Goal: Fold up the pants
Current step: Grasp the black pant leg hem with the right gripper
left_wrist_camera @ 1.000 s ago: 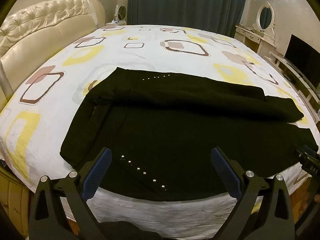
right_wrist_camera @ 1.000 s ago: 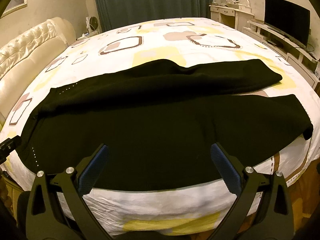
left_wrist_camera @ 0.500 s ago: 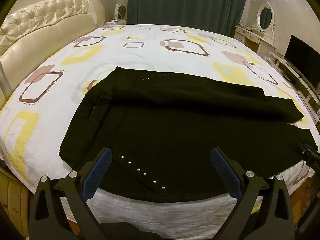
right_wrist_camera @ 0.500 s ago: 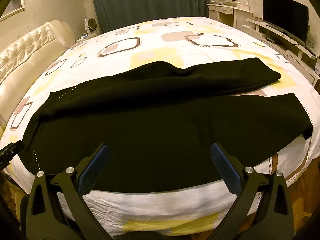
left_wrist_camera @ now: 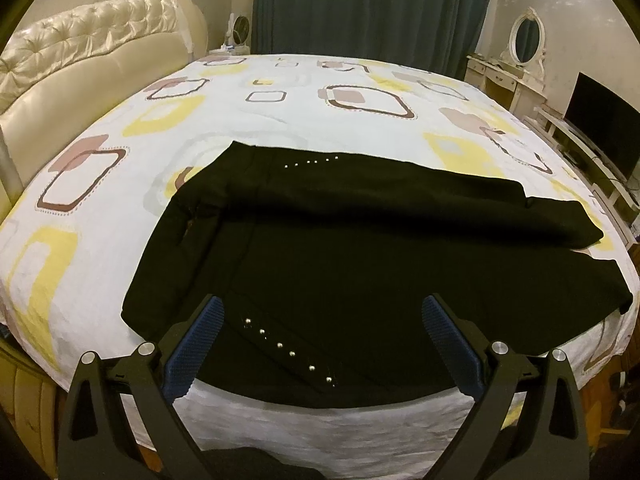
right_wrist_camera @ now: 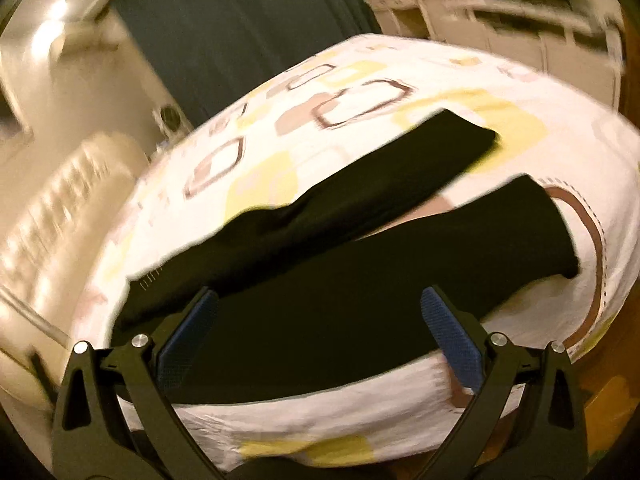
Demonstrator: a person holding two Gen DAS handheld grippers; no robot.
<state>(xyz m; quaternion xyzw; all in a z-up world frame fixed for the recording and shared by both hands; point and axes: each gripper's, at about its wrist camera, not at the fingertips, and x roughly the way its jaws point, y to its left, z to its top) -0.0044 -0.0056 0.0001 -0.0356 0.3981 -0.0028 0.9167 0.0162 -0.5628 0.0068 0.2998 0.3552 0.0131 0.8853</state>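
One pair of black pants (left_wrist_camera: pixel 360 264), one bed (left_wrist_camera: pixel 120 184), one television (left_wrist_camera: pixel 600 128), one mirror (left_wrist_camera: pixel 528 36).

pants (left_wrist_camera: pixel 360 256) flat on bed (left_wrist_camera: pixel 280 120), headboard (left_wrist_camera: pixel 80 64) left, TV (left_wrist_camera: pixel 604 128) right

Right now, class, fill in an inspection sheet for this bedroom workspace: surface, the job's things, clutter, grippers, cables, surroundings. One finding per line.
Surface: bed with a white sheet patterned in yellow and brown squares.
Job's things: black pants lying flat near the front edge, unfolded, legs spread apart toward the right; silver studs near the waist.
Clutter: nothing seen on the bed.
Grippers: left gripper and right gripper both have jaws wide apart, holding nothing; right view is tilted and blurred.
Cables: thin wires by the television.
Surroundings: tufted headboard, dark curtain, oval mirror over a dresser.
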